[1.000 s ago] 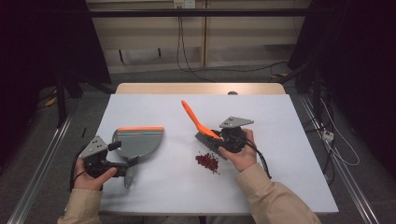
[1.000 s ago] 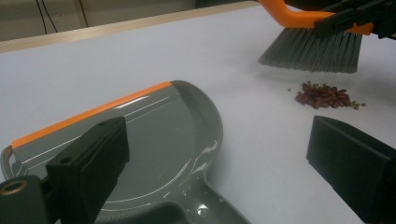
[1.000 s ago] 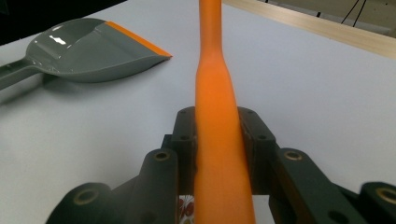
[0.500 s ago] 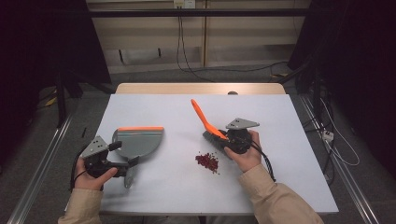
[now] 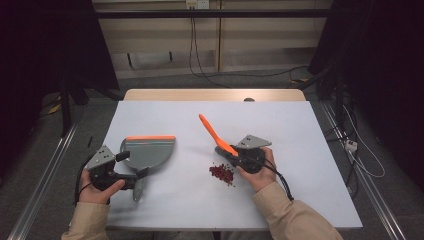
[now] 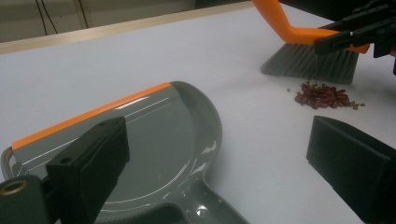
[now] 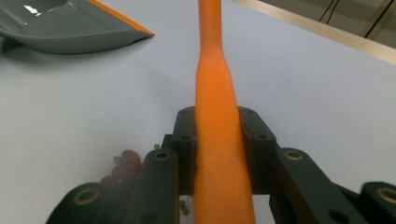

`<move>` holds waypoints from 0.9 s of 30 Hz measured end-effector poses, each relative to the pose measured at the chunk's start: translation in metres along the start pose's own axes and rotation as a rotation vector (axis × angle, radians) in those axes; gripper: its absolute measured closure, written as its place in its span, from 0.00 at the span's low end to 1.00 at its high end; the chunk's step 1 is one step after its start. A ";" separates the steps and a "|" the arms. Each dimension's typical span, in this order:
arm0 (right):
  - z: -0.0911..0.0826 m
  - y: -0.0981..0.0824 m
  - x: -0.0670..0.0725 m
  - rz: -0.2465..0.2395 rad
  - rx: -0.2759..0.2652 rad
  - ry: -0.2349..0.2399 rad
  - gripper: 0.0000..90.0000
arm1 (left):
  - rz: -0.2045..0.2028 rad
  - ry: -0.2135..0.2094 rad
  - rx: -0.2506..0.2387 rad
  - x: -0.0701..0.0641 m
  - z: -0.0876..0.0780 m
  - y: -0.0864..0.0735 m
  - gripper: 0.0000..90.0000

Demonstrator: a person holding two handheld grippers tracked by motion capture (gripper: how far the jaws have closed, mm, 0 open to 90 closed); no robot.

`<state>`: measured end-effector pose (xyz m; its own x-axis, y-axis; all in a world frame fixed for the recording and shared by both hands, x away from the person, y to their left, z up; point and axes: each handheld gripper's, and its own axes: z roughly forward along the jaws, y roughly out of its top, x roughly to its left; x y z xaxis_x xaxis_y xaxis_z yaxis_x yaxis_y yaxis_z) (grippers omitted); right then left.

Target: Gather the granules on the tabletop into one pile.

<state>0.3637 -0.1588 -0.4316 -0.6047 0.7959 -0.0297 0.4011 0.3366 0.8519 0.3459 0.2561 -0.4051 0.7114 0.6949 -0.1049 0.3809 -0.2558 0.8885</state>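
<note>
A grey dustpan (image 5: 148,151) with an orange lip lies flat on the white table, its handle pointing toward the near edge. My left gripper (image 5: 130,171) is open, and its jaws stand wide on either side of the dustpan (image 6: 154,135) handle without pressing on it. My right gripper (image 5: 229,150) is shut on the orange handle of a brush (image 5: 212,131). Seen up close, the brush handle (image 7: 215,93) sits clamped between the pads. The grey bristles (image 6: 310,63) rest on the table just behind a small pile of red beans (image 5: 221,172), with the beans (image 6: 322,95) lying loose in front.
The white table top (image 5: 300,150) has a wooden far edge (image 5: 215,94). Metal rails run along the floor on both sides. Cables hang against the back wall. Both forearms come in from the near edge.
The right gripper and brush drifted slightly right, then came back left and a little nearer. The beans, the dustpan and the left gripper have stayed put.
</note>
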 end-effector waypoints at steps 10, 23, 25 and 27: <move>-0.003 0.002 0.004 0.008 -0.036 0.017 0.79 | -0.001 0.003 0.026 -0.001 0.000 -0.004 0.06; -0.021 -0.005 -0.020 0.103 -0.045 0.026 0.79 | 0.027 0.032 0.112 -0.010 0.003 -0.015 0.08; -0.024 -0.006 -0.022 0.108 -0.044 0.019 0.79 | 0.026 0.052 0.137 -0.011 0.004 -0.016 0.10; -0.026 -0.007 -0.024 0.114 -0.046 0.017 0.79 | 0.019 0.066 0.144 -0.010 0.004 -0.018 0.11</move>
<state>0.3571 -0.1939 -0.4234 -0.5683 0.8192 0.0773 0.4361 0.2202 0.8725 0.3346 0.2511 -0.4219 0.6811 0.7302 -0.0546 0.4516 -0.3602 0.8163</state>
